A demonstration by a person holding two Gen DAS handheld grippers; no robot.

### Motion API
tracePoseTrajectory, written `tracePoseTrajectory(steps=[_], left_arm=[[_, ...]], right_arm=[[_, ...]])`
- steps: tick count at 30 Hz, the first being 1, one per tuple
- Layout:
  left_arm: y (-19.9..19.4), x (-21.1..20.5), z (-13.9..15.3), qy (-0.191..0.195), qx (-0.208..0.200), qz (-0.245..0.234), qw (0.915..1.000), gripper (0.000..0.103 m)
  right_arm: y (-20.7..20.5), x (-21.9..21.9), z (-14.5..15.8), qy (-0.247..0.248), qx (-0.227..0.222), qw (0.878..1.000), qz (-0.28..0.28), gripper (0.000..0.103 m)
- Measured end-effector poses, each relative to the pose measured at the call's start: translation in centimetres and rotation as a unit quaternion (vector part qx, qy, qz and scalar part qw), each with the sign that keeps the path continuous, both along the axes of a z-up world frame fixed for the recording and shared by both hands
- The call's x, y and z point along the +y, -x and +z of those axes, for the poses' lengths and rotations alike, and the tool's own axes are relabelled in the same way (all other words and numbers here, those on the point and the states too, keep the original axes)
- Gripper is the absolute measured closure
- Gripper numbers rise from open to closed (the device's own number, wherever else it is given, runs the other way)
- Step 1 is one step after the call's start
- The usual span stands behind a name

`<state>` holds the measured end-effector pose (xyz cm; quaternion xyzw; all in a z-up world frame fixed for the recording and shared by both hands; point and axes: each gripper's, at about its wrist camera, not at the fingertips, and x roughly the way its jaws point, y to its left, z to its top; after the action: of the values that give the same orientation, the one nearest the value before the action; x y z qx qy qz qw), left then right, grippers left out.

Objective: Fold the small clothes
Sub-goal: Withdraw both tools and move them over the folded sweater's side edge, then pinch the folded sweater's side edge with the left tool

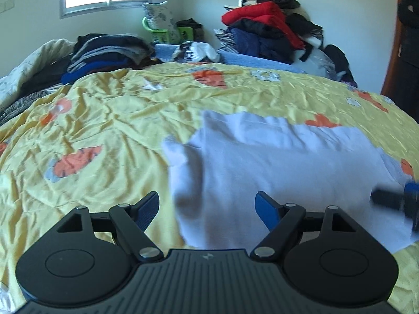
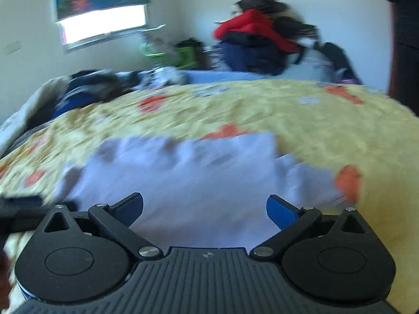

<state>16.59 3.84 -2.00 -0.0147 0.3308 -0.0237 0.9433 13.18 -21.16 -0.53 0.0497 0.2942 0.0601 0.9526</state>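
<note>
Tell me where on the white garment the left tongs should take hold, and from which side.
Grip the near left corner of the white garment, where a narrow flap juts out over the yellow bedspread. Come from its left edge, low and nearly flat: the cloth lies spread out, so only an edge offers a lip. The left tongs are open above that side and hold nothing.

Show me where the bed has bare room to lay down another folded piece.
Bare yellow bedspread lies left of the white garment, up to the dark folded stack at the far left. A narrower strip runs beyond the garment. It is crowded along the far edge, under the red-topped clothes heap.
</note>
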Motion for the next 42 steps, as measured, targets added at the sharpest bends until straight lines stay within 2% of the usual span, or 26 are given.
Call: tracePoseTrajectory(steps=[3,10,21,26,32,36,42], left_arm=[[0.0,0.9,0.3,-0.003,-0.001,0.008,1.0000,0.022],[-0.6,2.1,0.3,0.003,0.004,0.019,0.9998,0.022],[-1.8,3.2,-0.4,0.009,0.017,0.026,0.9995,0.022],[-2.8,4.0,-0.9,0.016,0.035,0.030,0.9988,0.022],[-3.7,4.6,-1.1,0.026,0.042,0.035,0.9981,0.022],[-4.3,5.2,-1.1,0.045,0.050,0.038,0.9970,0.022],[-5.2,5.2,-1.0,0.046,0.051,0.033,0.9971,0.022]], right_arm=[[1.1,2.3,-0.5,-0.006,0.007,1.000,0.023,0.001],[3.1,5.7,-0.9,0.022,0.006,0.998,0.052,0.001],[4.8,8.1,-1.3,0.060,-0.008,0.995,0.080,0.001],[5.5,9.1,-1.7,0.080,-0.016,0.992,0.099,0.002],[6.4,11.3,-1.9,0.129,-0.037,0.982,0.134,0.003],[7.1,13.3,-2.3,0.179,-0.051,0.970,0.154,0.003],[7.5,15.2,-3.1,0.231,-0.065,0.958,0.156,0.015]])
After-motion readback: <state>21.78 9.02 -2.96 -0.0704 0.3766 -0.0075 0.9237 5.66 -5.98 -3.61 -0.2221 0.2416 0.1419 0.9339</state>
